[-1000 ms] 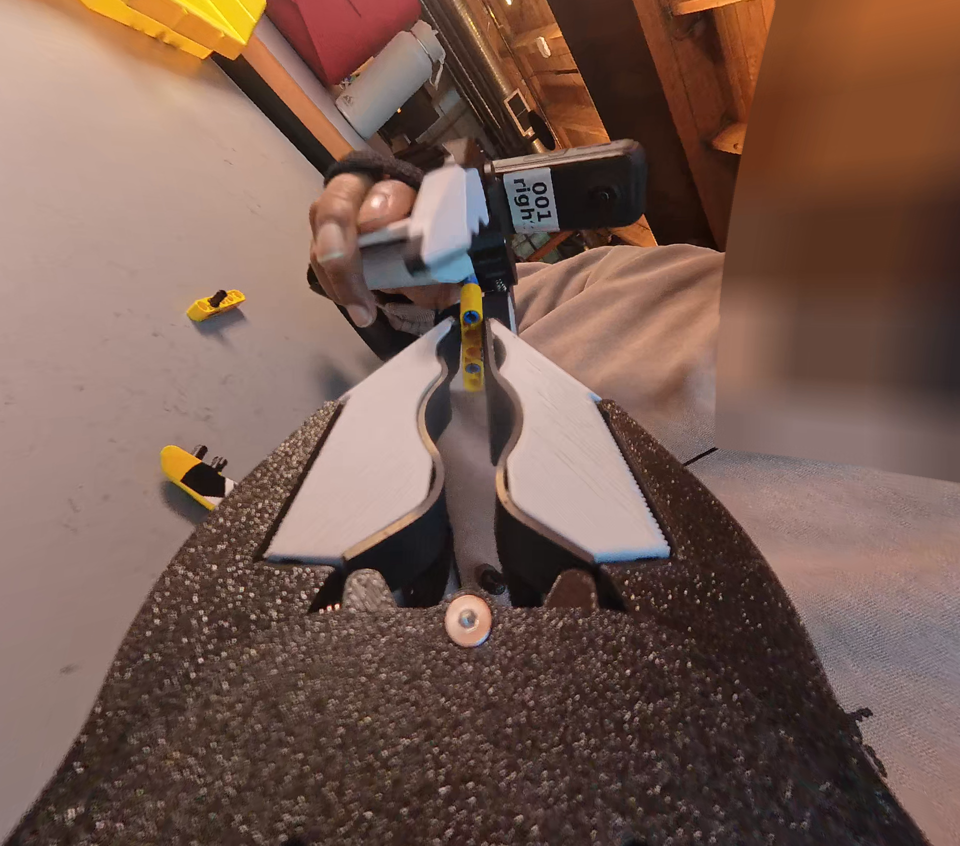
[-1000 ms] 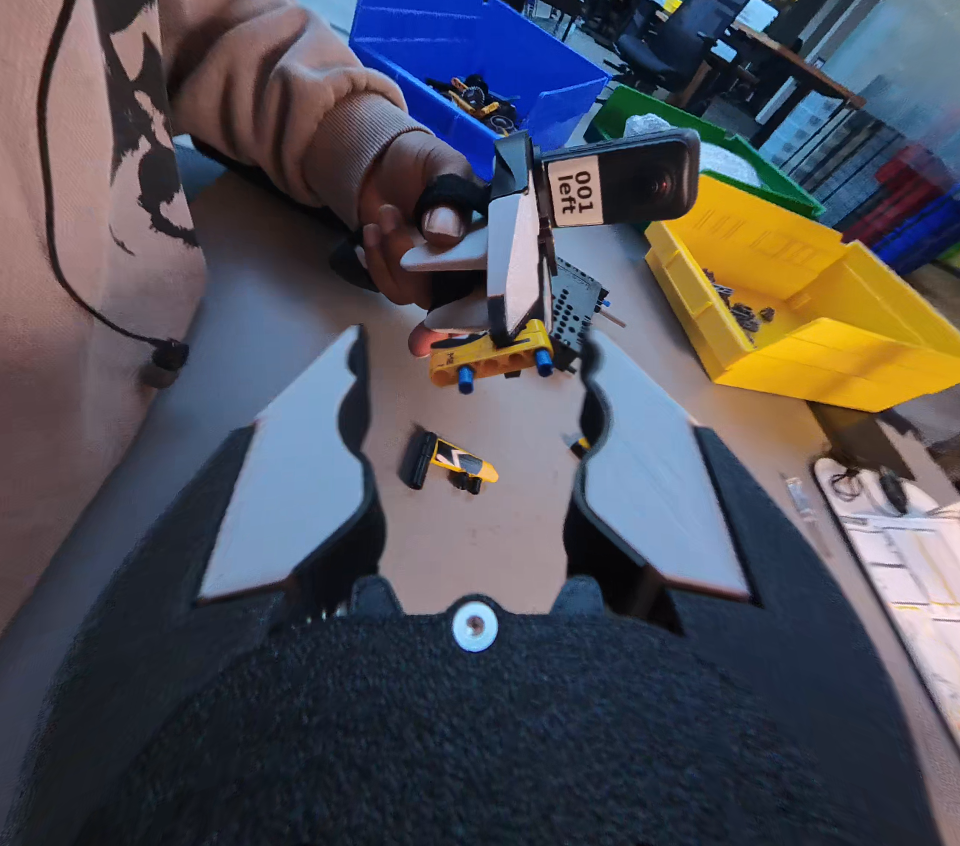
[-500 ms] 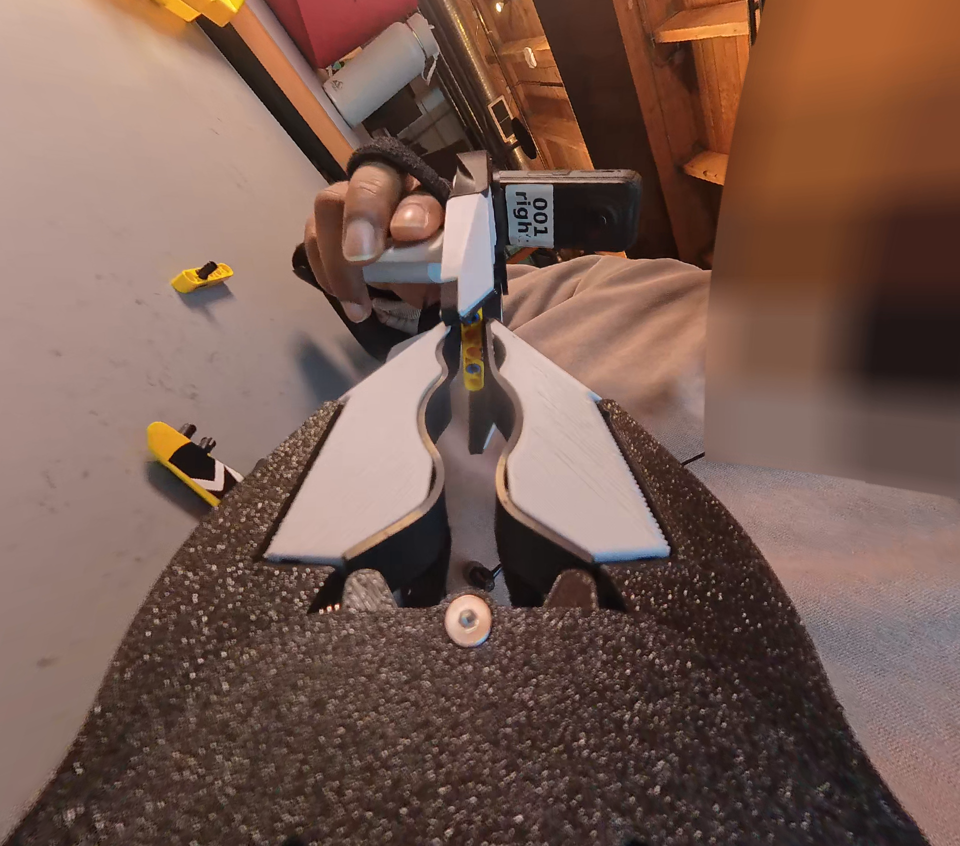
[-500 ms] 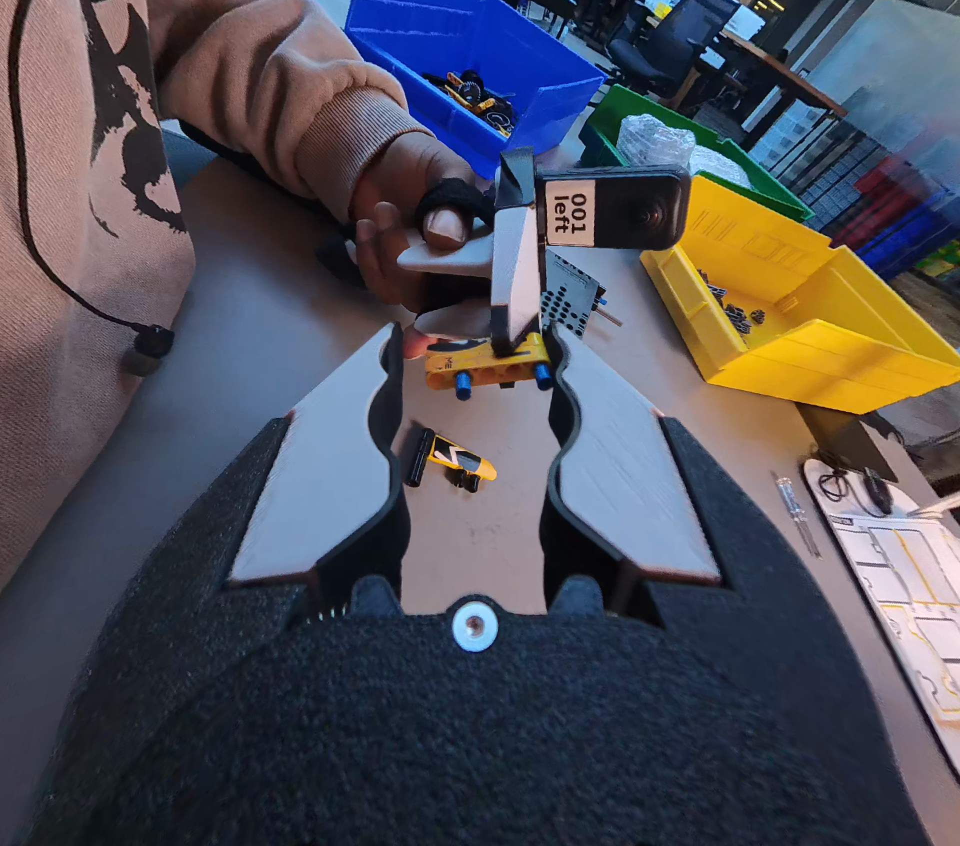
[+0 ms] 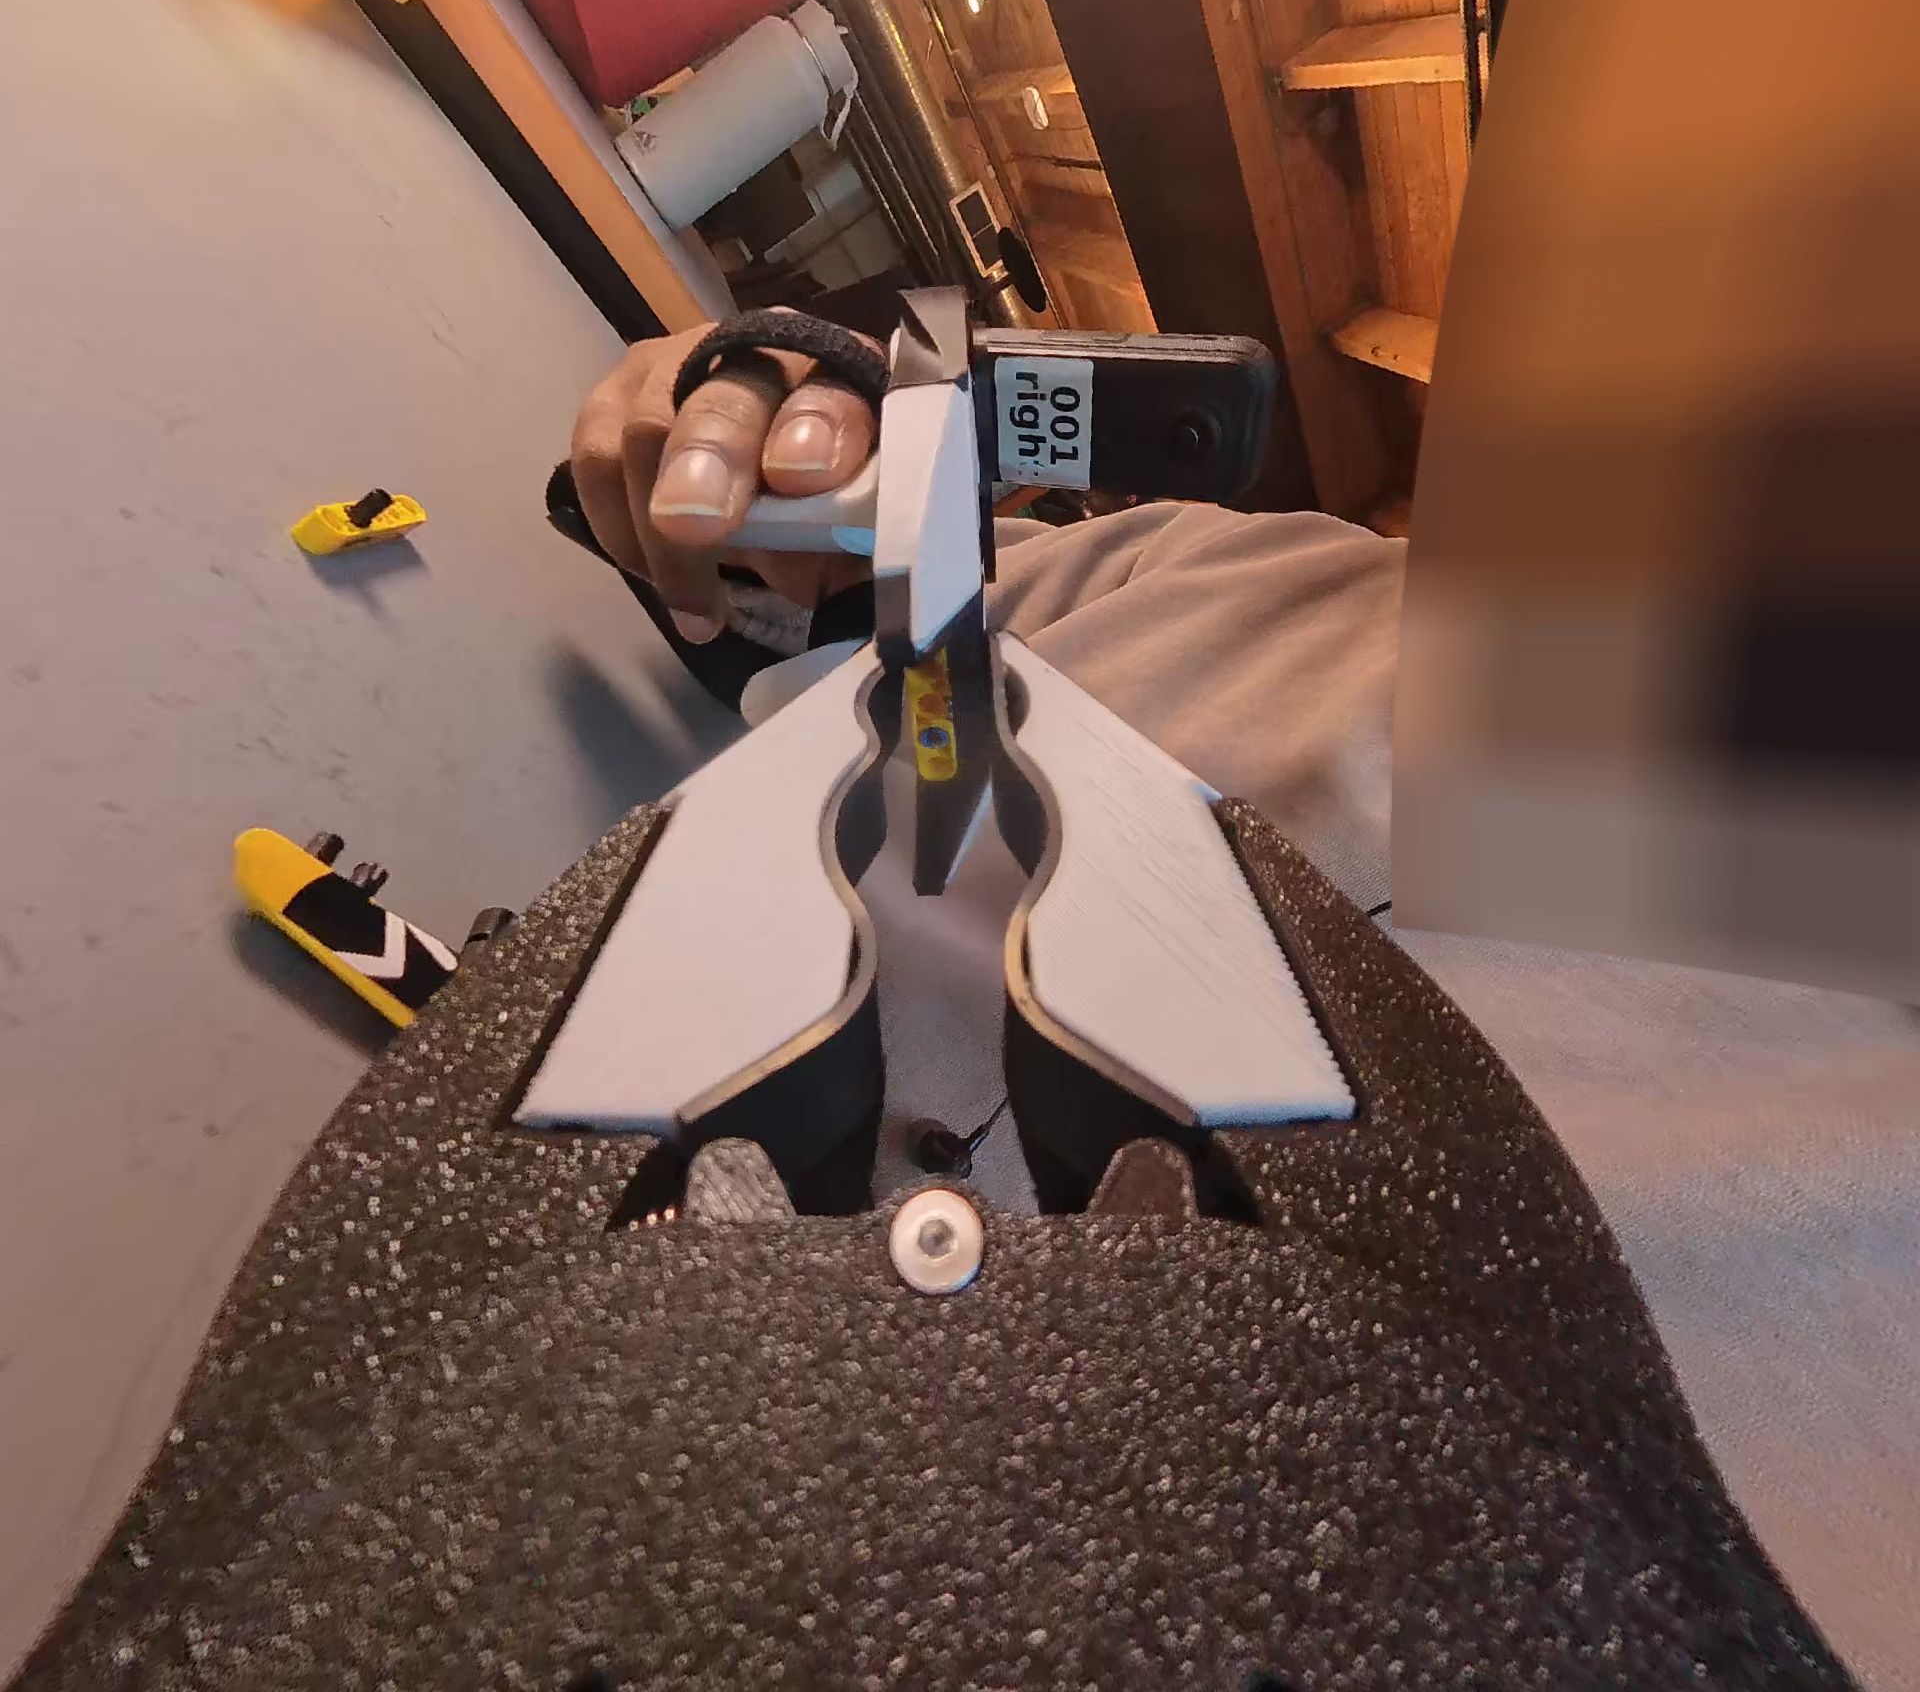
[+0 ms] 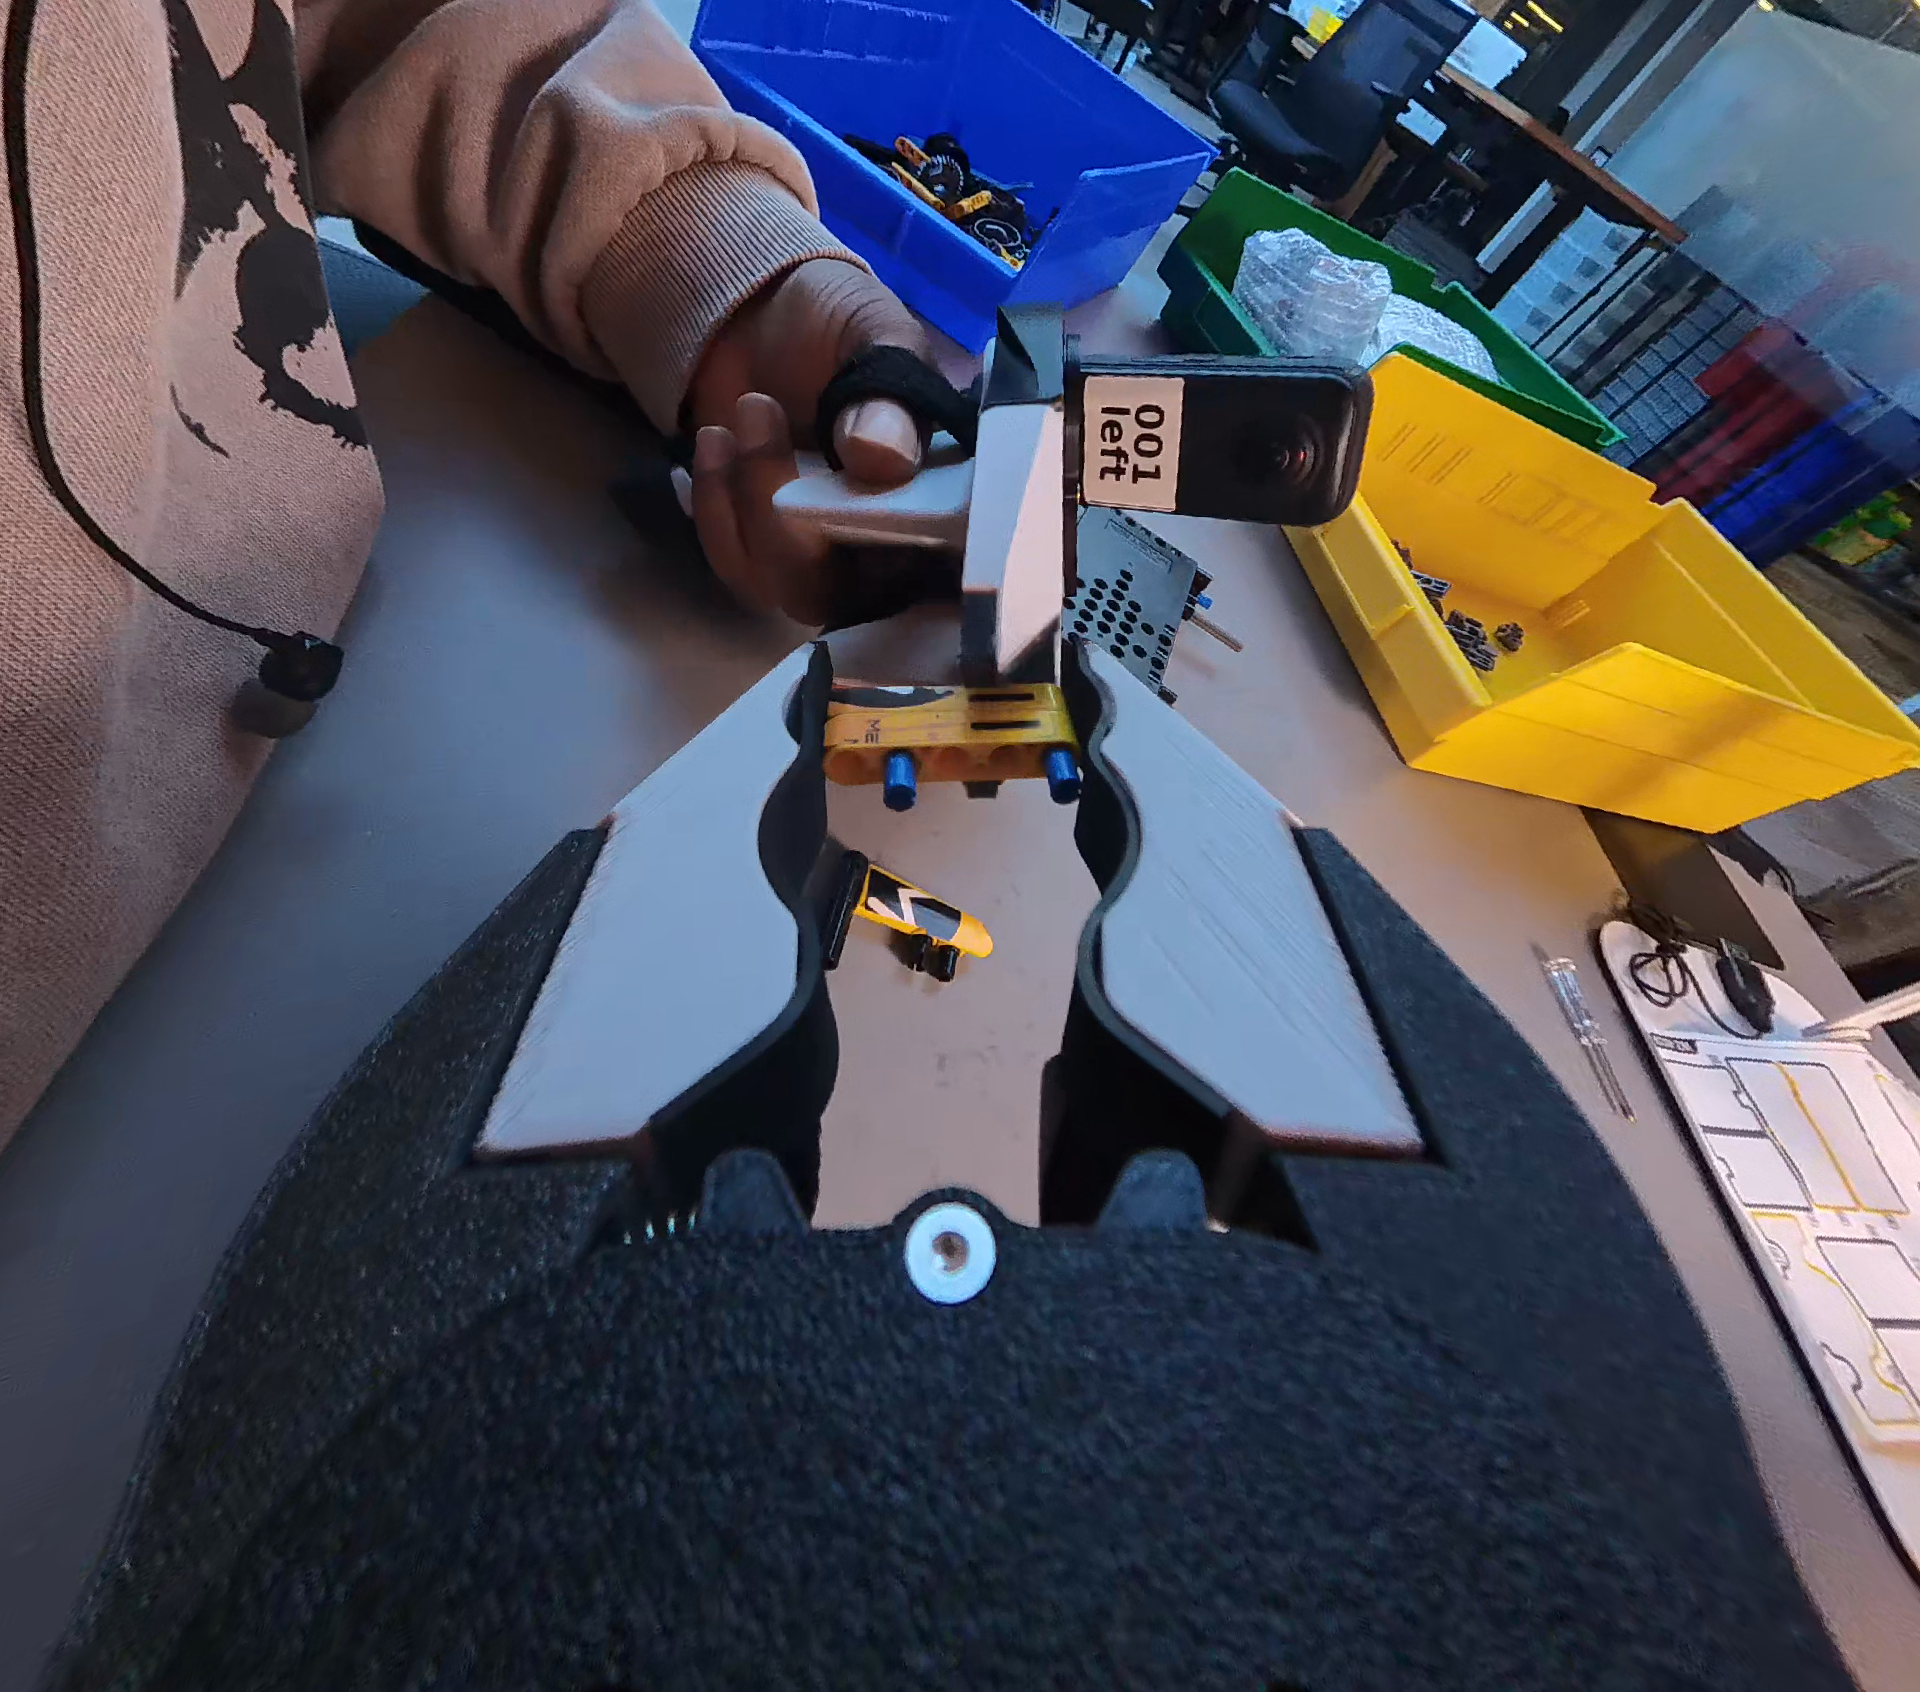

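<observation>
Pinching one yellow beam (image 6: pixel 940 733) from both sides, the left tongs (image 5: pixel 935 676) and right tongs (image 6: pixel 945 686) are seen closed on it above the table (image 6: pixel 499 707); a yellow-black piece (image 6: pixel 914 915) lies at 6 o'clock.

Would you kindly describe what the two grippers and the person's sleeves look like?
Each gripper, left and right, has two pale grey ribbed fingers with wavy black-edged inner sides, on a black speckled foam-like body with a white screw. Each carries a black camera bearing a white label, and a black strap loops over the fingers. The sleeves are tan with ribbed cuffs.
</observation>
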